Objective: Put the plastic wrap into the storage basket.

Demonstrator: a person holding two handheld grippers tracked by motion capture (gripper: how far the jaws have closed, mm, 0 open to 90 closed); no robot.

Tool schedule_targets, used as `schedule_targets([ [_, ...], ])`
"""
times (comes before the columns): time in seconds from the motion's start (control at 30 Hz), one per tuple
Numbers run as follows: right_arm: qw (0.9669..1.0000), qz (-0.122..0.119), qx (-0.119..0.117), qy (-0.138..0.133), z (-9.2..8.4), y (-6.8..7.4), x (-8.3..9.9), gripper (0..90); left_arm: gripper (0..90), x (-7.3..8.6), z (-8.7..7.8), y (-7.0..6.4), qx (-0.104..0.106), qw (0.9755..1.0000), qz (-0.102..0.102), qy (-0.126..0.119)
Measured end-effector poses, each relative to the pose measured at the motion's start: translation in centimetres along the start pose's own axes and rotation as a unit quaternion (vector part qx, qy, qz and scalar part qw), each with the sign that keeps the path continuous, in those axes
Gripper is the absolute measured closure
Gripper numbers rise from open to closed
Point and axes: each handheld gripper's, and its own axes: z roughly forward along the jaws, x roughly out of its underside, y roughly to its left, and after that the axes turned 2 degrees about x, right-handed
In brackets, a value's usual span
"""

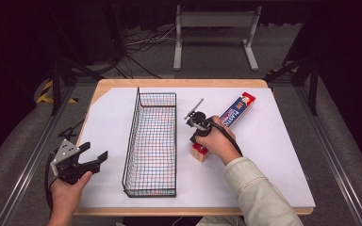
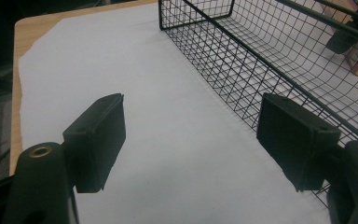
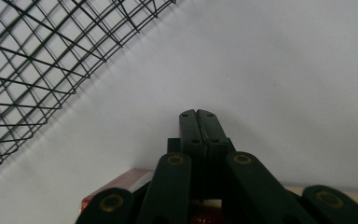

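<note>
A long plastic-wrap box (image 1: 238,110) lies slanted on the white sheet, right of a black wire basket (image 1: 131,141). My right gripper (image 1: 197,140) hovers over the box's near end, held by a hand in a pale sleeve. In the right gripper view its jaws (image 3: 198,114) are pressed together with nothing between them, and the box's red edge (image 3: 116,184) shows below. The left gripper (image 1: 95,150) rests at the table's left edge, open and empty. In the left gripper view it (image 2: 193,100) faces the basket's side wall (image 2: 242,70).
White paper (image 1: 273,141) covers most of the wooden table (image 1: 179,83). The basket (image 3: 37,60) is empty and stands lengthwise between the two hands. A grey metal stand (image 1: 214,21) and cables lie on the floor beyond the far edge.
</note>
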Motion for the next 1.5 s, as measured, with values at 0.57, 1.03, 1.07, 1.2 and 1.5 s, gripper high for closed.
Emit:
schedule_targets([
  [0.57,0.9982,-0.014,-0.03,0.05,-2.4,0.3,4.0,90.0,24.4,0.0,-0.2,0.0,-0.001,1.0,-0.001,-0.006],
  [1.03,0.995,-0.015,-0.043,0.089,-4.1,0.3,8.8,90.0,24.4,-0.2,0.4,-0.1,0.003,1.0,0.002,0.0],
  [1.07,0.995,-0.007,-0.046,0.089,-4.2,0.3,9.1,90.0,24.5,-0.2,0.4,-0.1,0.001,1.0,0.002,0.0],
  [1.2,0.9939,0.0,-0.049,0.099,-4.8,0.1,10.7,90.0,24.5,-0.2,0.5,0.0,-0.003,1.0,-0.001,0.003],
  [1.5,0.9904,0.02,-0.032,0.133,-5.6,-0.4,13.2,90.0,24.4,-0.1,0.2,0.3,-0.003,1.0,-0.004,-0.001],
])
